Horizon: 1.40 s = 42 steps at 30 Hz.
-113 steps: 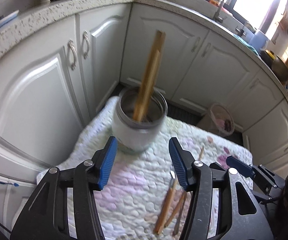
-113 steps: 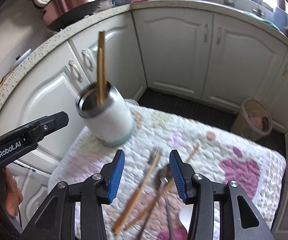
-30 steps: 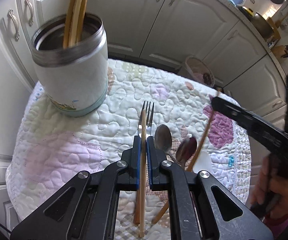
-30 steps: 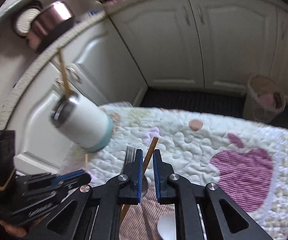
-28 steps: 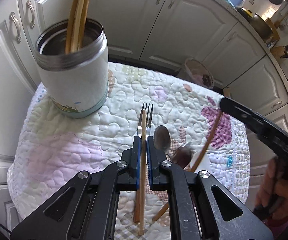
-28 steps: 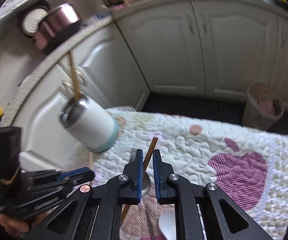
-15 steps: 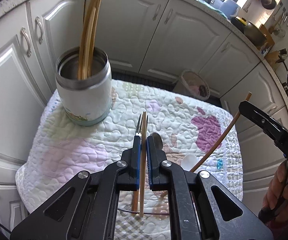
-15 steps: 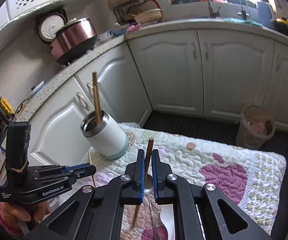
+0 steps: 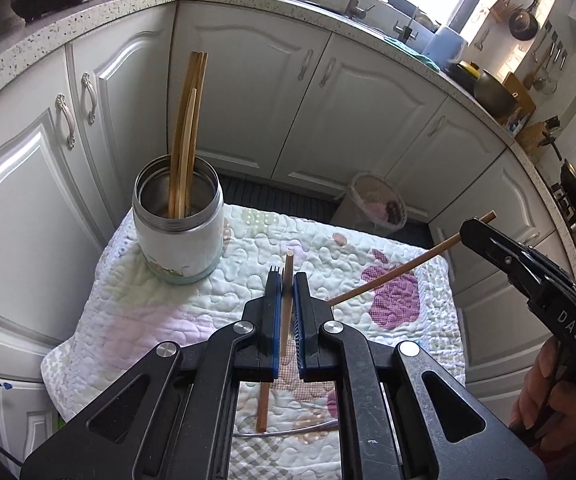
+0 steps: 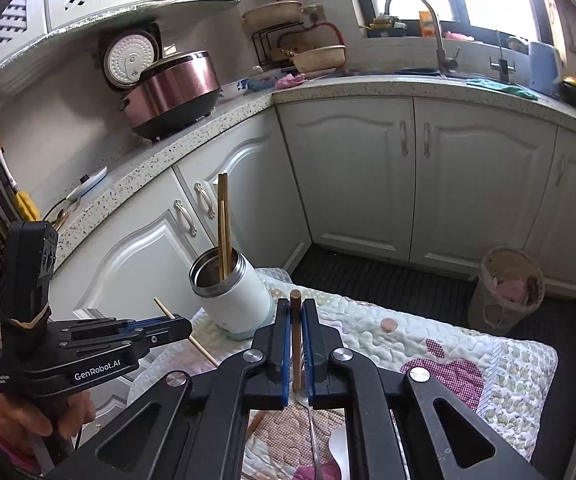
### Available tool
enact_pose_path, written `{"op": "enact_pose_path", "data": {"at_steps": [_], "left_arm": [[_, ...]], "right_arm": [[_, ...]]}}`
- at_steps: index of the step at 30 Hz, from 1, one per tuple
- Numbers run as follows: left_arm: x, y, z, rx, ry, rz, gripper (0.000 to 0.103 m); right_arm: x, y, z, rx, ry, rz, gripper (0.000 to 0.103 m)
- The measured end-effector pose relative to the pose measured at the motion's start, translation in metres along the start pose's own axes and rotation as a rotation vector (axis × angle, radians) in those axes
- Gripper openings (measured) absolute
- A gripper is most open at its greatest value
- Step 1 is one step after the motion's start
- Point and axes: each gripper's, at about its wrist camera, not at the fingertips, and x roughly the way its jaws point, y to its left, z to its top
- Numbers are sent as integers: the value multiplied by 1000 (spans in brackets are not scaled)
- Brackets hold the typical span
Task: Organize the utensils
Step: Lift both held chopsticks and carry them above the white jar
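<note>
Both grippers have lifted clear of the quilted table [image 9: 136,312]. The left gripper [image 9: 287,280] pinches one chopstick [image 9: 286,312]; the right gripper [image 10: 296,312] pinches another chopstick [image 10: 296,340] (jaws pressed together on each). Next comes insertion into the canister [image 9: 178,220], which already holds several chopsticks.

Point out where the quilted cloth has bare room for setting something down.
Free: the quilted cloth between the white jar and its near left edge, and the far right stretch around the purple apple patch. Crowded: the near middle, where a fork and a spoon lie.
</note>
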Motion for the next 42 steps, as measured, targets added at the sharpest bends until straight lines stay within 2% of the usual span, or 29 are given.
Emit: {"op": "enact_pose_path", "data": {"at_steps": [19, 28, 42], "left_arm": [[-27, 14, 29, -7, -55, 48, 4], [-43, 24, 50, -8, -91, 68, 4], [-66, 50, 93, -52, -161, 96, 4]], "right_arm": [[-10, 31, 42, -73, -47, 37, 5], [-12, 52, 72, -132, -80, 45, 5], [-6, 75, 100, -178, -97, 71, 5]]}}
